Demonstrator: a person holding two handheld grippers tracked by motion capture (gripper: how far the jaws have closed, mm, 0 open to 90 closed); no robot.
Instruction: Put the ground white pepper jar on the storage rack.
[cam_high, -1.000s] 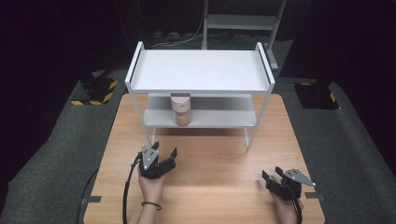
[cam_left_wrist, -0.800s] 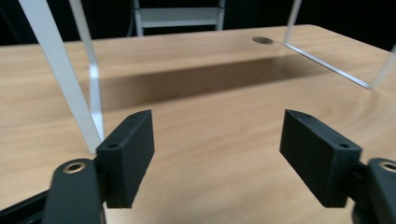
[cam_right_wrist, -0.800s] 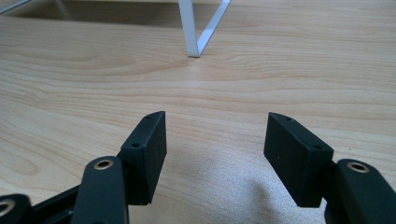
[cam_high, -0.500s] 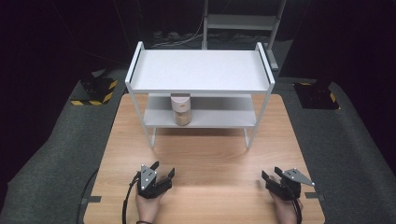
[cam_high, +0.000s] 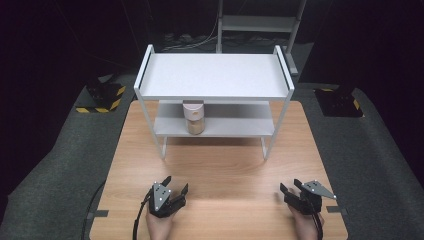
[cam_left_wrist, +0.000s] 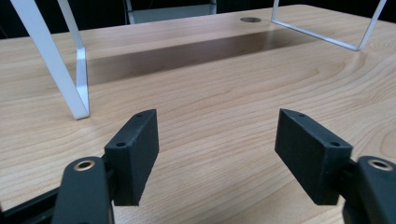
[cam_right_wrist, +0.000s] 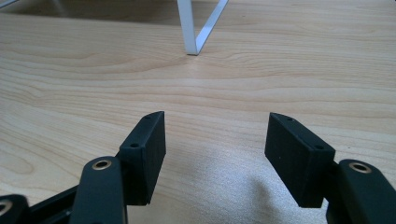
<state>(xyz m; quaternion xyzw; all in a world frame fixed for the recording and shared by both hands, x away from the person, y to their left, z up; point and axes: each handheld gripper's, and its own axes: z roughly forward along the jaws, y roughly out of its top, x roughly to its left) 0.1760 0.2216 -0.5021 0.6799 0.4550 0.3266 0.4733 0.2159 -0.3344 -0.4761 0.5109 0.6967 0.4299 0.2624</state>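
A white two-tier rack (cam_high: 215, 75) stands at the back of the wooden table (cam_high: 225, 165). A small jar (cam_high: 193, 117) with a pale lid and tan contents sits on its lower shelf, left of centre. My left gripper (cam_high: 176, 184) rests low at the table's near edge on the left, and its jaws stand apart with nothing between them (cam_left_wrist: 217, 135). At the near right my right gripper (cam_high: 290, 185) is likewise open over bare wood (cam_right_wrist: 217, 135). Both point toward the rack, well short of it.
The rack's white legs (cam_left_wrist: 77, 79) (cam_right_wrist: 189, 28) rise ahead of each gripper. A round cable hole (cam_left_wrist: 251, 19) lies in the table beneath the rack. On the dark floor, a black-and-yellow striped block (cam_high: 102, 97) sits left, a black one (cam_high: 340, 102) right.
My left gripper has drawn back toward the near edge and sunk lower, with its jaws a little narrower. The right gripper has stayed put.
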